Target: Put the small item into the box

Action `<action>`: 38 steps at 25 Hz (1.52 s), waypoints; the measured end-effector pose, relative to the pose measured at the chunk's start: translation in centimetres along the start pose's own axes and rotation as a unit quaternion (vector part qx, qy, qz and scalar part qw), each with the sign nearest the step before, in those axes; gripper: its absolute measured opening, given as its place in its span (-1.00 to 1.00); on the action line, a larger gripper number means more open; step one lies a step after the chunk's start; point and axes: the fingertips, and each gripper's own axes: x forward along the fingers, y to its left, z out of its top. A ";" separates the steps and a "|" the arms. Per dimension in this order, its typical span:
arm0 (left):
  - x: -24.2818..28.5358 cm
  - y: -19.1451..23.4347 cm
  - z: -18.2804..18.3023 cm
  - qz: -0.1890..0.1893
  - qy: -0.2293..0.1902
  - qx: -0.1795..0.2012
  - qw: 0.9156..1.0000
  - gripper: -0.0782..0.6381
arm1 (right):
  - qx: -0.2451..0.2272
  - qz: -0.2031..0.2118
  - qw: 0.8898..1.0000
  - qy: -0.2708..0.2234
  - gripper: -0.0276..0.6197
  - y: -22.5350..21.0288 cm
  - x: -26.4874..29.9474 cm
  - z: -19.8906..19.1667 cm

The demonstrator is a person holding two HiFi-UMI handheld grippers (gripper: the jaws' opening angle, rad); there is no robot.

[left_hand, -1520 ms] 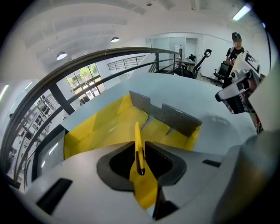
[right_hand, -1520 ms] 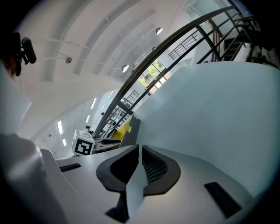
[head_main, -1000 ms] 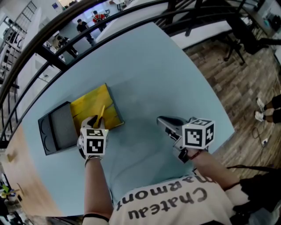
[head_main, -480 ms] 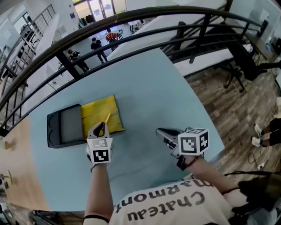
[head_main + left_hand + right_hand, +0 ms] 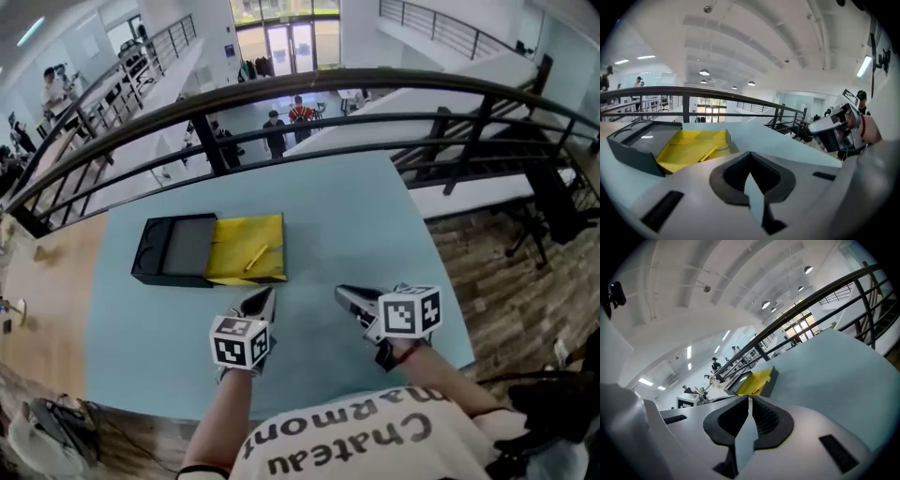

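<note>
Pale-blue bench [image 5: 366, 206]: small item [image 5: 256, 258] lies in box [image 5: 225, 274] ahead of both grippers, long axis slanting far-right. Left gripper [image 5: 265, 298], right gripper [image 5: 343, 292]: fingers together, empty.

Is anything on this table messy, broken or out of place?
Nothing stands out. The stick lies slanted in the yellow half of the box, nothing spilled. The left gripper and right gripper hover nearby, jaws together, empty.

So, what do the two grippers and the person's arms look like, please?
Both the left gripper and the right gripper have smooth light grey bodies, with dark ribbed pads inside the jaws. Each carries a white cube printed with black square markers. No cables show. The arms are bare below a white T-shirt with dark lettering.
</note>
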 end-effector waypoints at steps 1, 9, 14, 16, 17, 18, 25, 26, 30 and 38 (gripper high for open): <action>-0.6 -0.7 -0.3 0.000 -0.008 -0.017 1.000 -0.78 | -0.003 0.007 1.000 0.002 -0.76 0.3 0.1 -0.1; -7.8 -4.0 -0.4 0.013 -0.074 -0.055 0.996 -0.78 | -0.033 0.061 0.997 0.040 -0.76 4.4 2.9 -2.2; -12.0 -5.1 -0.8 0.031 -0.089 -0.034 0.995 -0.78 | -0.049 0.076 0.995 0.047 -0.76 6.6 3.9 -3.8; -13.7 -6.7 -1.2 0.028 -0.092 -0.028 0.995 -0.78 | -0.051 0.079 0.994 0.049 -0.76 7.8 3.7 -4.5; -14.6 -7.4 -1.5 0.026 -0.094 -0.024 0.995 -0.78 | -0.051 0.082 0.994 0.050 -0.76 8.5 3.6 -4.9; -15.3 -8.1 -1.8 0.026 -0.094 -0.021 0.995 -0.78 | -0.052 0.083 0.994 0.051 -0.76 9.2 3.5 -5.3; -20.2 -10.6 -6.0 0.047 -0.079 -0.017 0.996 -0.77 | -0.083 0.068 0.992 0.061 -0.76 11.9 0.5 -9.8; -20.9 -11.0 -6.5 0.050 -0.079 -0.018 0.995 -0.78 | -0.086 0.067 0.992 0.061 -0.76 12.2 -0.2 -10.5; -23.5 -12.5 -8.3 0.062 -0.086 -0.024 0.994 -0.78 | -0.108 0.064 0.990 0.069 -0.77 13.1 -3.0 -13.2; -27.7 -16.2 -10.6 0.071 -0.102 -0.039 0.991 -0.77 | -0.126 0.058 0.987 0.074 -0.77 14.7 -8.0 -17.0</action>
